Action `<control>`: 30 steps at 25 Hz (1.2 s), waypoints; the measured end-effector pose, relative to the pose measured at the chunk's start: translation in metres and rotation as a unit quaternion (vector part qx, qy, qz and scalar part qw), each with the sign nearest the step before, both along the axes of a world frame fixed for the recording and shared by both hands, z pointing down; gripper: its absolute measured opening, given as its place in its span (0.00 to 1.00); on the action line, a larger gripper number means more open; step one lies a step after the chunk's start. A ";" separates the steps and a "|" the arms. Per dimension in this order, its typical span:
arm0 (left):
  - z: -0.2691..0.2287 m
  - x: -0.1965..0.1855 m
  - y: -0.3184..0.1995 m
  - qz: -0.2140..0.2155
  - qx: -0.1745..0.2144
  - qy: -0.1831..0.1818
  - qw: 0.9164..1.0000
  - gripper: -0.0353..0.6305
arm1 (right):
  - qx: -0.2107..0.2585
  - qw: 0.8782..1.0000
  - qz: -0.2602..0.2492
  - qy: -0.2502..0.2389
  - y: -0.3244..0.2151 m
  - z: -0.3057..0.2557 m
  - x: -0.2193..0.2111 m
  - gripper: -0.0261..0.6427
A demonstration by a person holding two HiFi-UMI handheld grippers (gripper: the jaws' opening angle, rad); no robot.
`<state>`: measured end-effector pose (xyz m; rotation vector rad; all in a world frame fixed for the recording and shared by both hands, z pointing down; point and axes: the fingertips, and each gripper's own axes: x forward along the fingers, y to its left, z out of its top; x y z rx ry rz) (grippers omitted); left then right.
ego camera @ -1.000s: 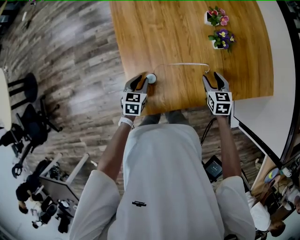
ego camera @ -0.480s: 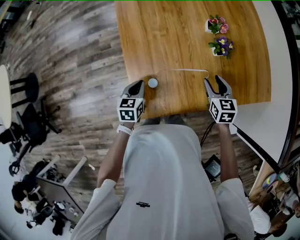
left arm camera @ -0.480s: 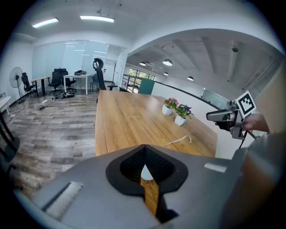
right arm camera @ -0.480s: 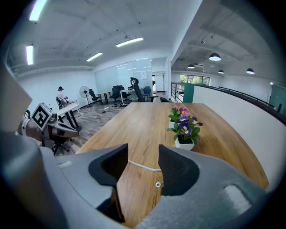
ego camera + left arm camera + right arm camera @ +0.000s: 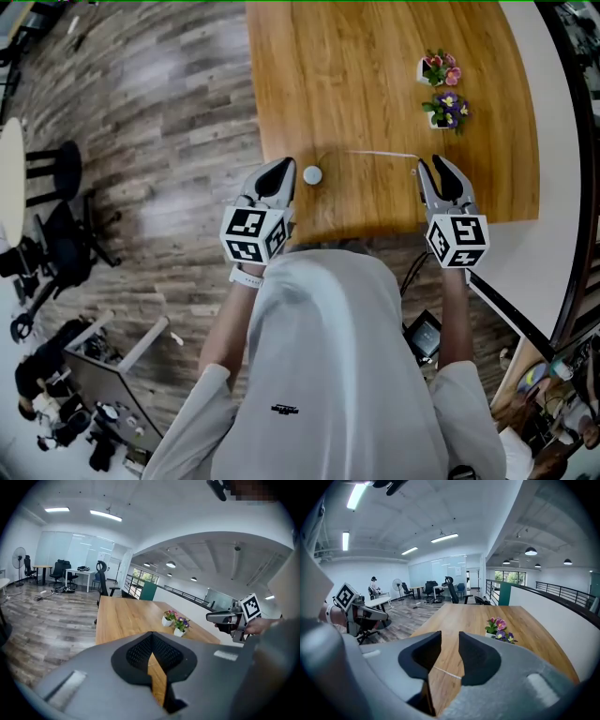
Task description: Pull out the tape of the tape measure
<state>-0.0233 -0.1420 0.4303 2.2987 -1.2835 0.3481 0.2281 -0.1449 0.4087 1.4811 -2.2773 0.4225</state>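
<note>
Left gripper view: the two grey fingers of the left gripper [image 5: 151, 641] are pressed together at the tips, with nothing between them.
Right gripper view: the right gripper [image 5: 450, 641] has its fingers a little apart. They have just been closing, and nothing is between them.
Finger pads: black and bumpy like a net, set in smooth grey plastic, likely so things do not slip.
Tape measure: the small round white tape measure [image 5: 312, 175] sits on the long brown wooden table [image 5: 375, 56], near its front edge and just past the left gripper's tips. No gripper touches it.
Tape: the thin white tape [image 5: 384, 154] lies flat on the table, running from near the tape measure toward the right gripper. It looks pulled out already, so both grippers seem to be held off it on purpose.
Table top: smooth and shiny, with wood lines.
Flowers: a small white pot of pink flowers [image 5: 437, 64] and a small white pot of purple flowers [image 5: 444, 110] stand at the far side, well apart from the tape.
</note>
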 end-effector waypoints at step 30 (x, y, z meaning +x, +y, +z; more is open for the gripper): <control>-0.173 -0.011 0.019 -0.012 0.163 0.025 0.986 0.08 | 0.160 0.985 -0.037 -0.055 0.038 -0.155 -0.037 0.04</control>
